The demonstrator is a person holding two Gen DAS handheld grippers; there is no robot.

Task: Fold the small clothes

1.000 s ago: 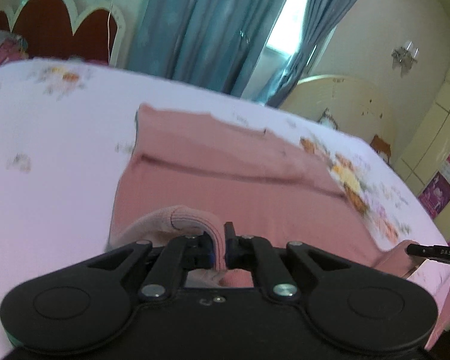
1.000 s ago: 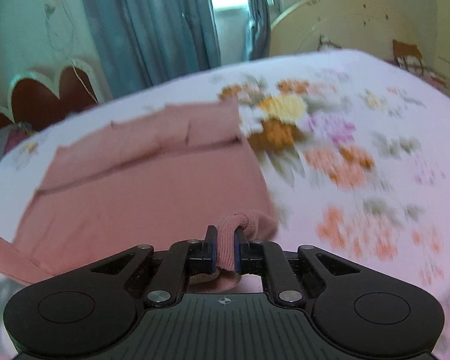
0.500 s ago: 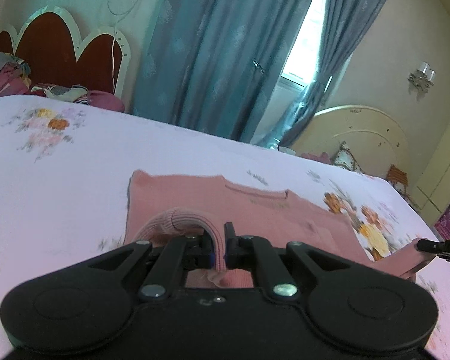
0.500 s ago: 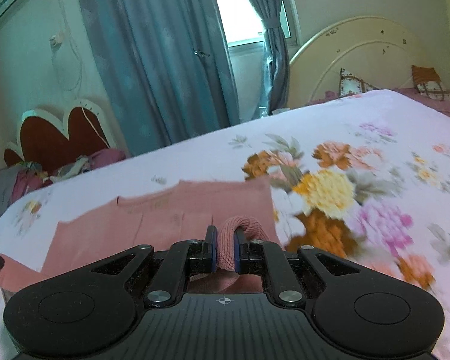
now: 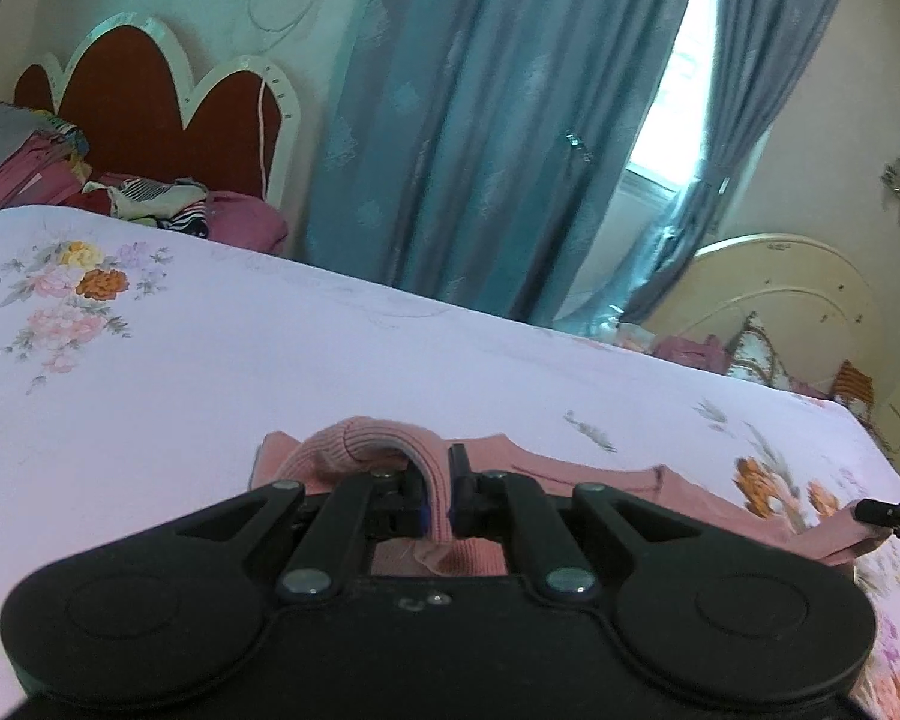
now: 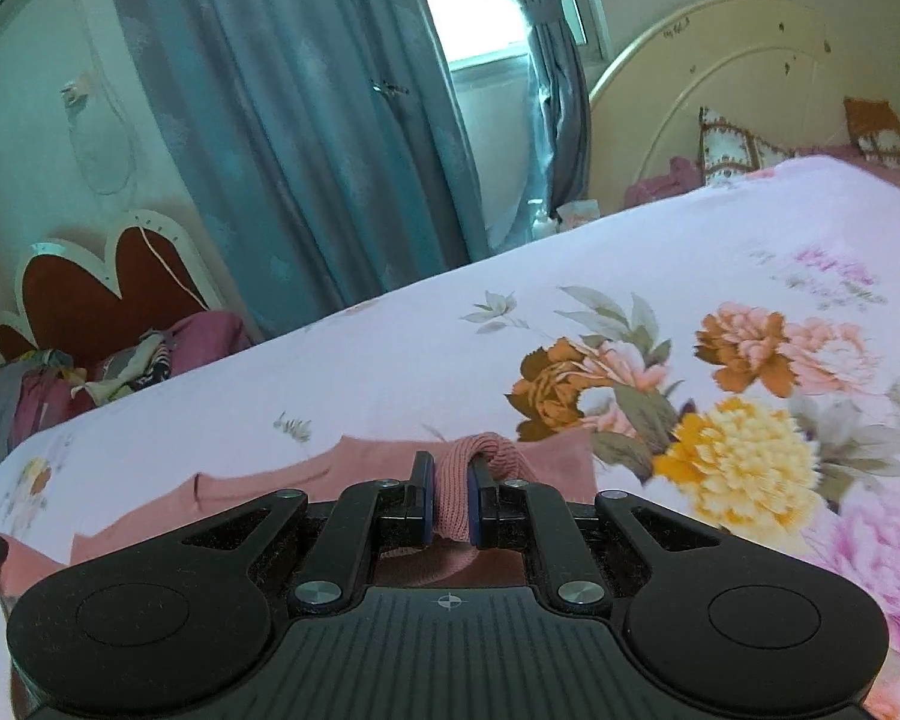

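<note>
A pink knit top lies flat on the floral bed sheet; it also shows in the right wrist view. My left gripper is shut on the top's ribbed hem at its left corner. My right gripper is shut on the ribbed hem at the right corner. Both held corners are carried over the garment toward its neckline end. The right gripper's tip shows at the right edge of the left wrist view.
Beyond the bed's far edge stand a red heart-shaped headboard with piled clothes, blue curtains, and a cream headboard with cushions. The sheet stretches ahead to the far edge.
Both grippers have carried the hem forward over the top toward the neckline. Much less of the garment shows ahead of the fingers now. The grips have not changed.
</note>
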